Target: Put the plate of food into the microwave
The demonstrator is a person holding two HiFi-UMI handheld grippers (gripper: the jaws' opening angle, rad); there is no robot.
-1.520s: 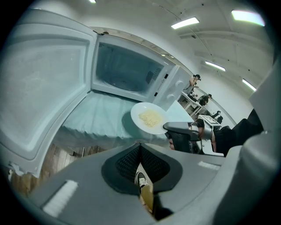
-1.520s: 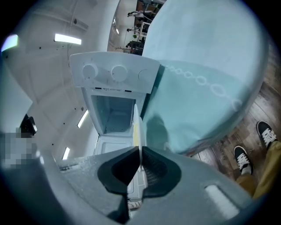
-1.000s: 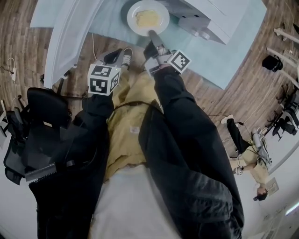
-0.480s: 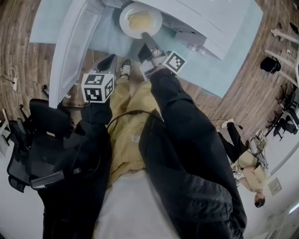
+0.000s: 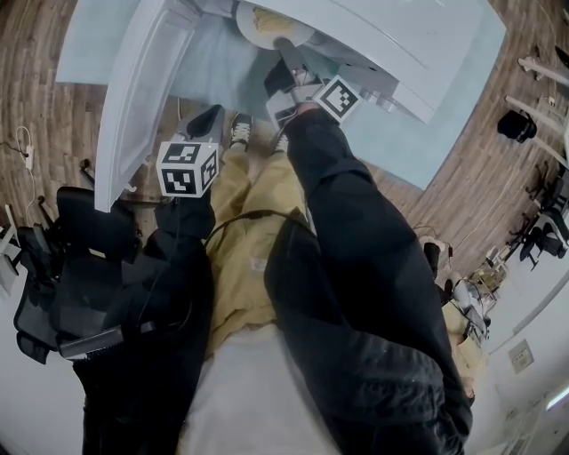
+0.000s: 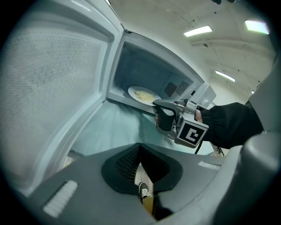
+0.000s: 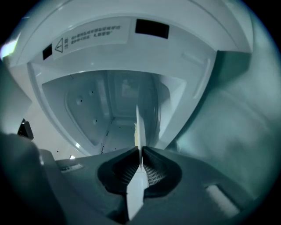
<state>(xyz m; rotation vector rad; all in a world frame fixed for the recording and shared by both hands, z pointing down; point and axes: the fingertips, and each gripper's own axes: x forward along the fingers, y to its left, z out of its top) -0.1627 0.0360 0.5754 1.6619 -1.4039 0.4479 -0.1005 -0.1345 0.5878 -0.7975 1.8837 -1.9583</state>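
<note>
The white plate (image 5: 267,22) with yellow food is half under the top of the white microwave (image 5: 400,35). My right gripper (image 5: 283,49) is shut on its near rim. In the right gripper view the plate (image 7: 138,127) shows edge-on between the pads of the right gripper (image 7: 140,151), with the lit cavity (image 7: 114,105) straight ahead. The left gripper view shows the plate (image 6: 142,94) at the cavity's mouth, with the right gripper (image 6: 160,104) on it. My left gripper (image 5: 206,114) hangs lower left by the open door (image 5: 133,80), its tips (image 6: 139,147) together and holding nothing.
The microwave stands on a table with a teal cloth (image 5: 204,67). Its door (image 6: 57,79) swings out to the left. A black chair with a bag (image 5: 71,258) stands at the left on the wooden floor. Another person (image 5: 462,329) is at the lower right.
My right gripper has carried the plate forward from the cloth in front of the microwave into the cavity's mouth. The left gripper has drifted a little to the left.
</note>
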